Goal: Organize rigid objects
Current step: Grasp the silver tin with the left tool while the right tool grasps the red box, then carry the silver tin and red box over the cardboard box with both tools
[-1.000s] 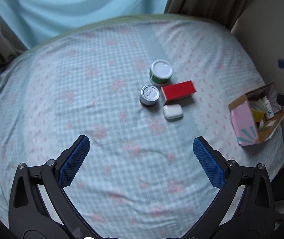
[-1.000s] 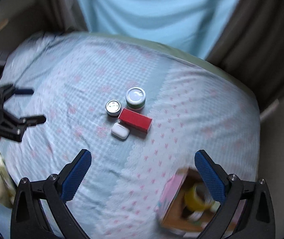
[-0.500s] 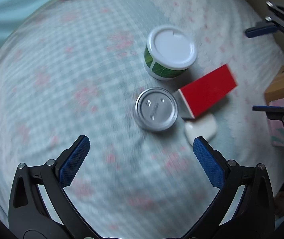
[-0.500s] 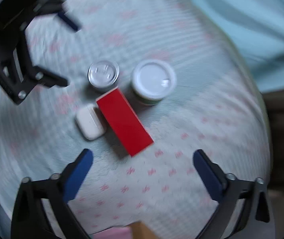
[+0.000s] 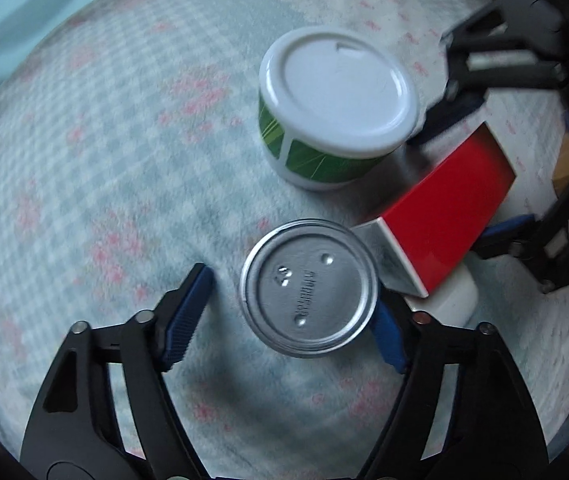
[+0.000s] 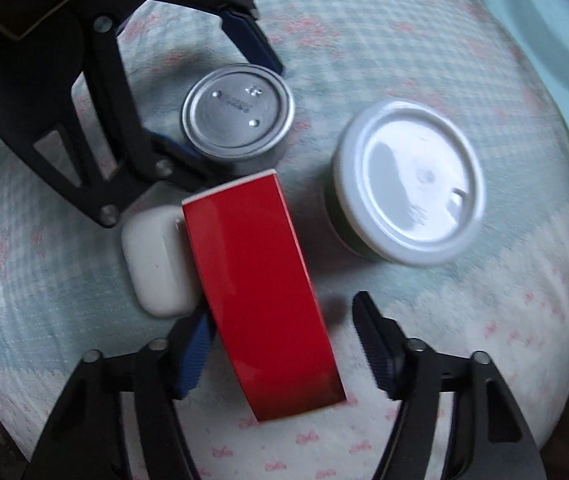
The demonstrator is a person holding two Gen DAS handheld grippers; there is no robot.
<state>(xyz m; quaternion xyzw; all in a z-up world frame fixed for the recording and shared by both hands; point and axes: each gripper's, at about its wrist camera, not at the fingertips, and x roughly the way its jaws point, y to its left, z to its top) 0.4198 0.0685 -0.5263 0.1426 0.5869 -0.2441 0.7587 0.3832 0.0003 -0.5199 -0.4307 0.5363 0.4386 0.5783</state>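
A silver-topped tin can (image 5: 309, 288) stands on the checked bedspread, between the fingers of my left gripper (image 5: 290, 320). The jaws are open around it, with a gap on the left side. It also shows in the right wrist view (image 6: 238, 116). A red box (image 6: 262, 288) lies between the fingers of my right gripper (image 6: 280, 344), which is open around its near end. The box also shows in the left wrist view (image 5: 450, 216). A white earbud case (image 6: 156, 258) lies against the box's left side. A green tub with a white lid (image 5: 336, 100) stands beside them.
The checked bedspread (image 5: 104, 180) with pink flowers covers the bed. A light blue curtain (image 6: 564, 12) hangs behind it. A corner of a cardboard box (image 5: 566, 160) shows behind my right gripper in the left wrist view.
Both grippers have dropped down close to the objects. The left now straddles the tin can and the right straddles the red box. Both jaws have narrowed.
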